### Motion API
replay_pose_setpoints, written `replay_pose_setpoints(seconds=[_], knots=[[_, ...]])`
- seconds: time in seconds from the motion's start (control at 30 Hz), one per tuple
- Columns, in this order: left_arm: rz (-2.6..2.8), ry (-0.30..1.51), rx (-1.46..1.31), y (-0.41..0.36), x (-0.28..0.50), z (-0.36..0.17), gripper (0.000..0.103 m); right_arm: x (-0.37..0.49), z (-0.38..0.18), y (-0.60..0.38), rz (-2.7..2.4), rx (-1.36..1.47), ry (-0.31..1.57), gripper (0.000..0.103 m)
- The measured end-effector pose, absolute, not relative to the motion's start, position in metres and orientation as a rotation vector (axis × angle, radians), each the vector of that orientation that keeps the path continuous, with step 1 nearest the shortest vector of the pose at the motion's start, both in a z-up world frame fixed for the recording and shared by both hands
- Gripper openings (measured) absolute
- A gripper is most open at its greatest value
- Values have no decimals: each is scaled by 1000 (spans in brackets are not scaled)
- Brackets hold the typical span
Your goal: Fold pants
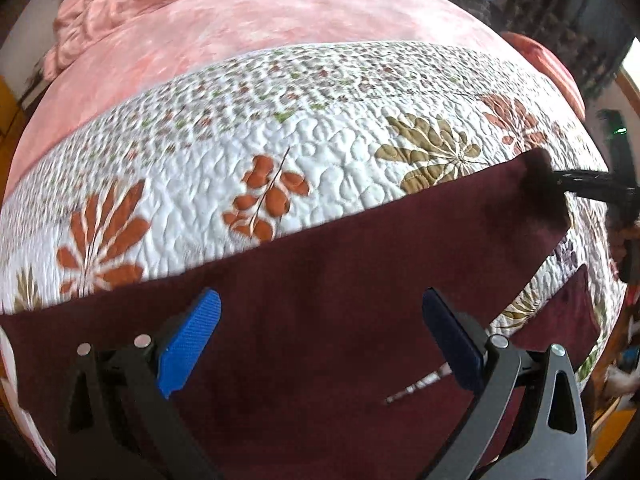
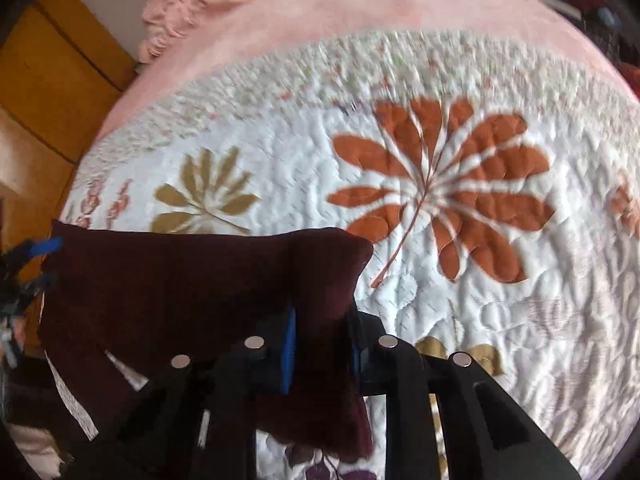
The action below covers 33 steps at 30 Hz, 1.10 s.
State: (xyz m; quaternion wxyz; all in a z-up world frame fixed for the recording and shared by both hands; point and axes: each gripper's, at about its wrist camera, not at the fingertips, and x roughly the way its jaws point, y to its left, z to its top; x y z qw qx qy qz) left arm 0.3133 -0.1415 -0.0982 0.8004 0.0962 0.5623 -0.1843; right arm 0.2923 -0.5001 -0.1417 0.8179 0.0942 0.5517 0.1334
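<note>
Home bedroom, quilted bedspread [image 1: 344, 152], pink blanket [image 1: 280, 28], probably curtains [image 1: 560, 0]

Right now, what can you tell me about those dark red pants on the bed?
The dark maroon, soft-looking pants lie spread across the white floral quilt on the bed. The fabric looks thick and matte, mostly flat with mild rumpling. The right hand-held gripper pinches one corner of the cloth between its blue pads, while the left hand-held gripper is open above the fabric, gripping nothing.

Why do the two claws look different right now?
The left claw is spread wide open above the dark red pants, holding nothing. The right claw is pinched shut on the pants, with cloth bunched between its fingers. Both have blue pads and black arms, over the flowery quilt.
</note>
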Motion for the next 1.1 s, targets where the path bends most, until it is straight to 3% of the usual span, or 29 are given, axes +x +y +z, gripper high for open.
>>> replay_pose_setpoints(seconds=[0.5, 0.8, 0.87, 0.9, 0.93, 1.0, 1.1], knots=[[-891, 1197, 344, -214, 372, -110, 100, 222, -24, -491, 569, 133, 839, 21], [-1106, 1456, 207, -225, 373, -140, 97, 210, -18, -498, 593, 153, 794, 21], [-1090, 1517, 168, -215, 370, -147, 70, 209, -19, -501, 590, 166, 789, 21], [-1073, 1530, 170, -211, 367, -148, 45, 209, -20, -502, 583, 174, 788, 21], [-1053, 1529, 194, -207, 364, -148, 32, 209, -23, -502, 571, 173, 794, 21], [-984, 1475, 286, -202, 351, -143, 20, 210, -30, -499, 538, 163, 808, 21], [-879, 1361, 339, -195, 333, -119, 16, 209, -42, -499, 484, 168, 820, 21]])
